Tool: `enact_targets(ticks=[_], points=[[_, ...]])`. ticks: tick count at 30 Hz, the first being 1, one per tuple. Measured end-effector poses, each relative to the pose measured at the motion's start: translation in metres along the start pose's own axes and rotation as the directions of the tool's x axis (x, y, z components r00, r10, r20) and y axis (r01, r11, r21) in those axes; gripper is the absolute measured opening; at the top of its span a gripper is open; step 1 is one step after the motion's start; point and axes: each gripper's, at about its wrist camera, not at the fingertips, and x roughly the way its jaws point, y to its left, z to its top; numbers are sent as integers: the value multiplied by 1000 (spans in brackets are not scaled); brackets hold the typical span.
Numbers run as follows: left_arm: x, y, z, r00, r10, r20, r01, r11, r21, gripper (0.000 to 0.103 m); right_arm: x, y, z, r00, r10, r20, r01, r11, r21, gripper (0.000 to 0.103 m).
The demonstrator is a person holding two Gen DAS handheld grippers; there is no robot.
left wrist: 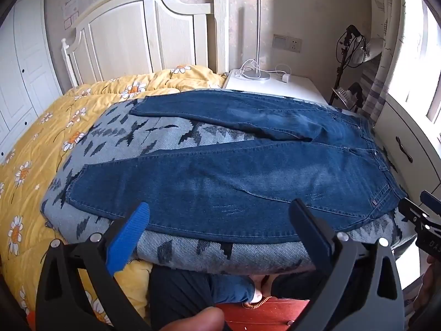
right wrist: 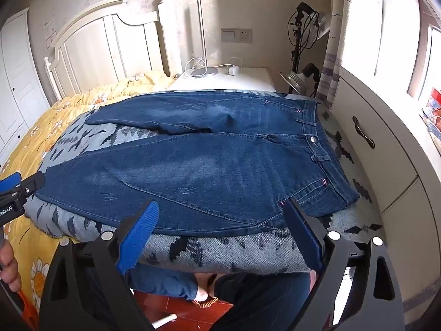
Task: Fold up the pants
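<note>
Blue denim pants (left wrist: 234, 176) (right wrist: 209, 165) lie flat on a grey patterned blanket (left wrist: 171, 135) (right wrist: 220, 251), waistband to the right, the two legs spread apart toward the left. My left gripper (left wrist: 220, 215) is open, hovering just over the near edge of the closer leg. My right gripper (right wrist: 220, 215) is open too, above the near edge by the hip and pocket. Nothing sits between either pair of fingers. The right gripper (left wrist: 421, 215) shows at the right edge of the left wrist view; the left gripper (right wrist: 16, 190) appears at the left edge of the right wrist view.
A yellow flowered quilt (left wrist: 30, 151) covers the bed left of the blanket. A white headboard (left wrist: 143, 33) and nightstand (left wrist: 275, 85) with a lamp stand behind. A white cabinet (right wrist: 386, 149) runs along the right. A person's legs (left wrist: 193, 289) are below the blanket's near edge.
</note>
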Motion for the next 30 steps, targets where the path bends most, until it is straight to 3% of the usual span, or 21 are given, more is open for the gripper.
enact_targets(ticks=[30], points=[[6, 3, -2, 1000, 5, -5, -5, 1000, 0, 101, -3, -4, 5, 1000, 24, 17, -24, 1000, 0, 88]])
